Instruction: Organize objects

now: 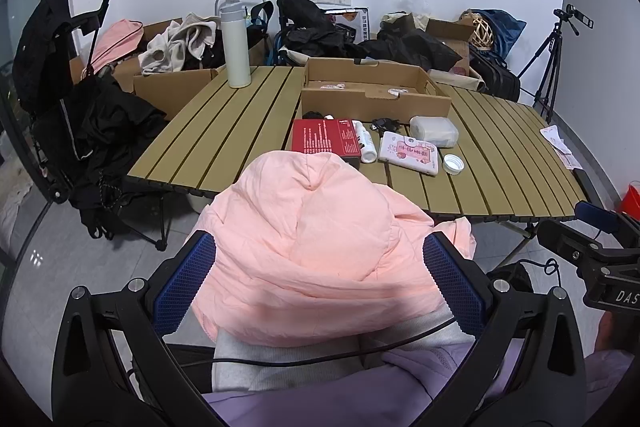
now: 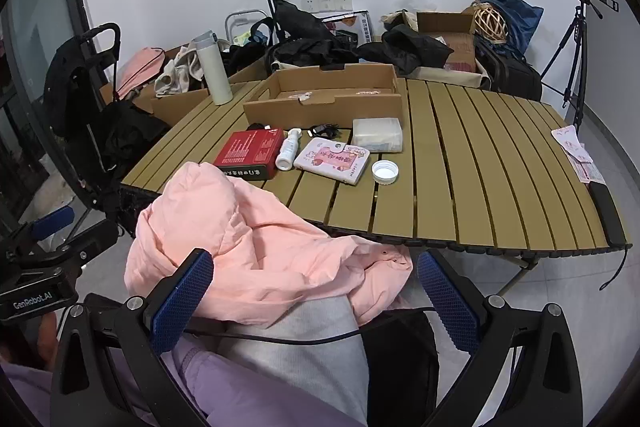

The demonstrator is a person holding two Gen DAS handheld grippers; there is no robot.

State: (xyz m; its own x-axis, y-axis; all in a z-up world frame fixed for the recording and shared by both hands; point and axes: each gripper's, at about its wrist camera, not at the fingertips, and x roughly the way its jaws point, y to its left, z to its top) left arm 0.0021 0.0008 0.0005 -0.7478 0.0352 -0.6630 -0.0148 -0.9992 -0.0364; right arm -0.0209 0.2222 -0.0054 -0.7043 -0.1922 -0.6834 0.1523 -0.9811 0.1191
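Small objects are gathered mid-table on the tan slatted folding table (image 2: 480, 155): a red rectangular box (image 2: 250, 151), a white spray bottle (image 2: 289, 150), a pink illustrated wipes pack (image 2: 332, 159), a white round cap (image 2: 385, 171), with an open cardboard tray (image 2: 324, 103) behind. A pink padded jacket (image 1: 320, 251) is draped nearer. Left gripper (image 1: 320, 283) and right gripper (image 2: 316, 295) are spread wide, pinching nothing.

The tan slatted table (image 2: 460, 163) looked like smooth, matt painted metal or wood, and the shallow brown box (image 2: 324, 99) on it was plain matt cardboard. The pink padded jacket (image 1: 320, 251) was soft, wrinkled cloth; the white round cap (image 2: 385, 171) glossy plastic. The grippers' blue finger pads (image 1: 186, 287) bore a rough dotted texture.
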